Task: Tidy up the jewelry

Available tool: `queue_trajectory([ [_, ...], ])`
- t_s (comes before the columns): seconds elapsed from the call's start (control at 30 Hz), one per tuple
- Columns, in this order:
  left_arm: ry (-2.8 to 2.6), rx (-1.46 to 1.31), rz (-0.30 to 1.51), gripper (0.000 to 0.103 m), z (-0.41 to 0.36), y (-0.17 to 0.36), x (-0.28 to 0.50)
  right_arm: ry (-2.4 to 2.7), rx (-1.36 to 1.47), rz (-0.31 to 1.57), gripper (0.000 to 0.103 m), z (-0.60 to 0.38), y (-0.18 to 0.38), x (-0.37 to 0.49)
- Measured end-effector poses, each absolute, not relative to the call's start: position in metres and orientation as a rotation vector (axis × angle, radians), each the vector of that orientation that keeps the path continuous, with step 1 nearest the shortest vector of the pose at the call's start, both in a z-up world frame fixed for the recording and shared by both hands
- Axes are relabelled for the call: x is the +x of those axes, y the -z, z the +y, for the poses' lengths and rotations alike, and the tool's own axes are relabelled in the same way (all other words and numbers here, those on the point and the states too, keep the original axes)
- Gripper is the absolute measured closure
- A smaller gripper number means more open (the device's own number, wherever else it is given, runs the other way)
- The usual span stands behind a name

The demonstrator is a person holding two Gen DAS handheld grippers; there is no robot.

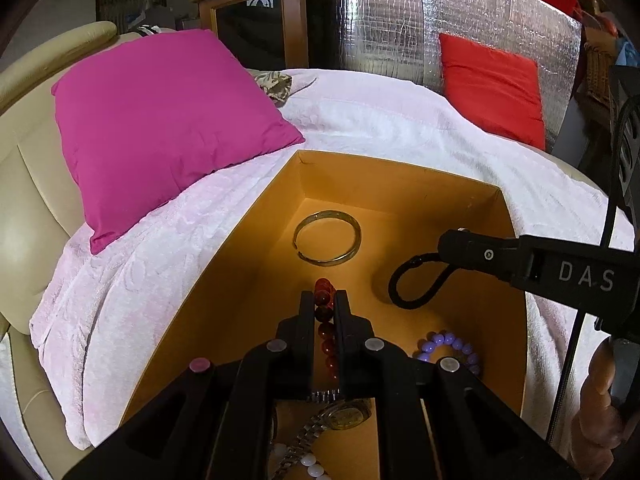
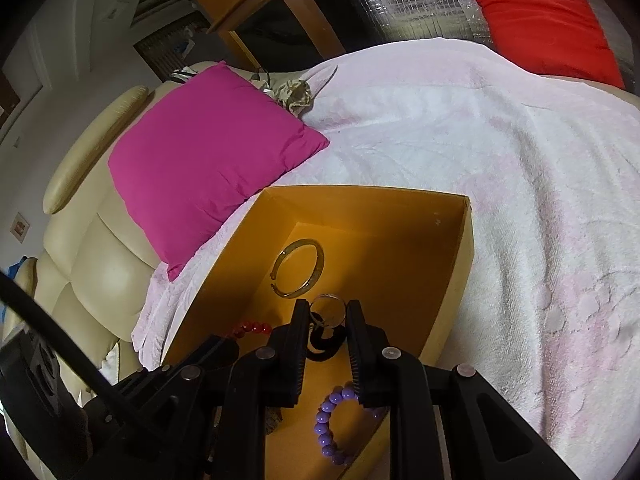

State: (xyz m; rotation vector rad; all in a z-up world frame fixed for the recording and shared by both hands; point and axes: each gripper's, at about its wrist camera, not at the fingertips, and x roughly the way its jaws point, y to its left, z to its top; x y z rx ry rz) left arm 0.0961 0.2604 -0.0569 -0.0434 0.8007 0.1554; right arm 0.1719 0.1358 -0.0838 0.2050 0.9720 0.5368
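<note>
On a blanketed sofa [image 1: 360, 120], left fingers [image 1: 324, 300] clamp red beads [image 1: 325, 292] over the box [image 1: 400, 184]; right fingers [image 2: 328, 312] pinch a black cord [image 2: 326, 340], likely for placing inside

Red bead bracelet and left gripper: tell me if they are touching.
Touching. In the left wrist view the left gripper is shut on the red bead bracelet: the beads sit pinched between both fingers with no gap, above the orange box.

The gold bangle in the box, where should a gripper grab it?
Grip the bangle across its thin band on the near side, coming straight down from above. It lies flat on the floor of the box, so one finger goes inside the ring and one outside. Avoid the open gap on its left.
</note>
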Motion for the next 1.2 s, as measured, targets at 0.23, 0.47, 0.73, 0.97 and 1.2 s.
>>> queue_trajectory([
  [0.23,-0.159,-0.036,0.803,0.094,0.2600,0.0576,0.0961,-0.536,0.204,0.969,0.082,0.1359,0.0835,0.1721],
  [0.47,-0.163,-0.029,0.808,0.094,0.2595,0.0589,0.0958,-0.541,0.208,0.970,0.082,0.1365,0.0833,0.1719],
  [0.73,-0.163,-0.028,0.810,0.094,0.2609,0.0598,0.0956,-0.544,0.214,0.974,0.082,0.1372,0.0839,0.1721],
  [0.97,-0.178,-0.022,0.811,0.093,0.2609,0.0609,0.0945,-0.529,0.221,0.976,0.080,0.1352,0.0853,0.1731],
  [1.2,-0.216,0.019,0.809,0.092,0.2589,0.0606,0.0912,-0.524,0.236,0.971,0.080,0.1316,0.0822,0.1708],
])
